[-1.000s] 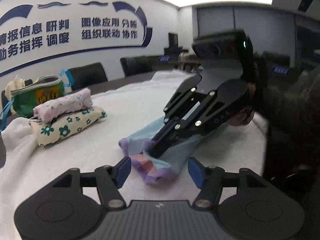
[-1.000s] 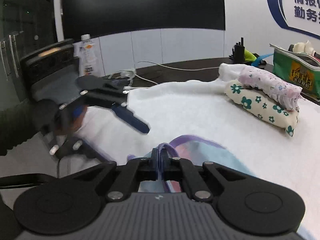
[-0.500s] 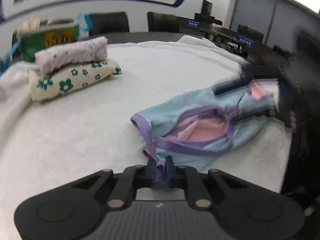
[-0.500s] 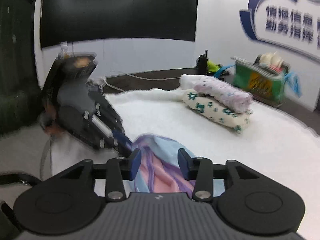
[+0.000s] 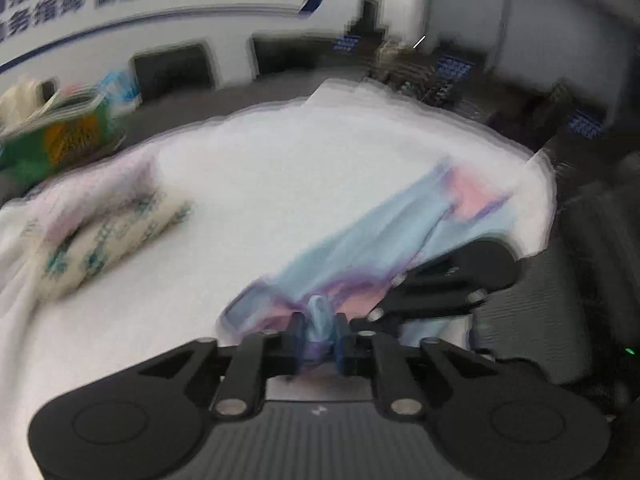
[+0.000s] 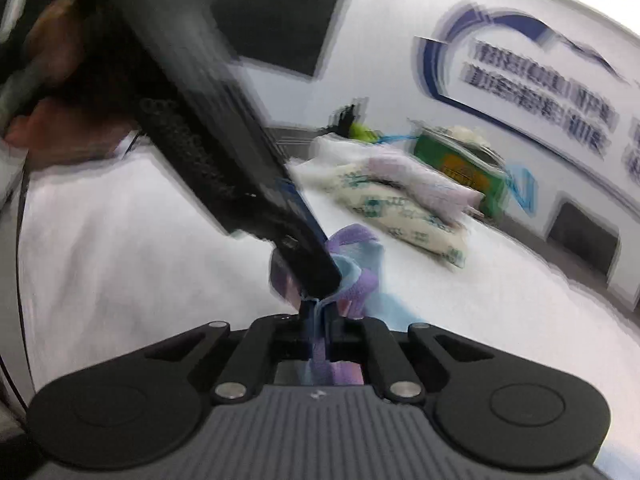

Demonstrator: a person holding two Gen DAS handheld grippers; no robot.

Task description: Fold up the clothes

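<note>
A light blue garment (image 5: 380,236) with purple trim and a pink lining hangs stretched above the white cloth-covered table (image 5: 260,168). My left gripper (image 5: 319,334) has a bunch of its blue and purple edge between the pads; its jaws are opening slightly around that bunch. My right gripper (image 6: 318,322) is shut on another purple-trimmed edge of the garment (image 6: 360,256). The two grippers nearly meet: the left gripper (image 6: 320,280) comes in from the upper left of the right wrist view. In the left wrist view the right gripper (image 5: 380,312) lies just right of my fingers.
Two folded floral garments (image 5: 100,232) are stacked at the far left of the table, also seen as a stack (image 6: 400,200) in the right wrist view. Behind them stands a green bag (image 5: 52,136). Dark chairs line the far table edge. A person's hand (image 6: 48,92) holds the left gripper.
The left gripper, open a second ago, closed on the garment's edge and rose with it. The right gripper let go, then shut on the garment again. Both views are now motion-blurred.
</note>
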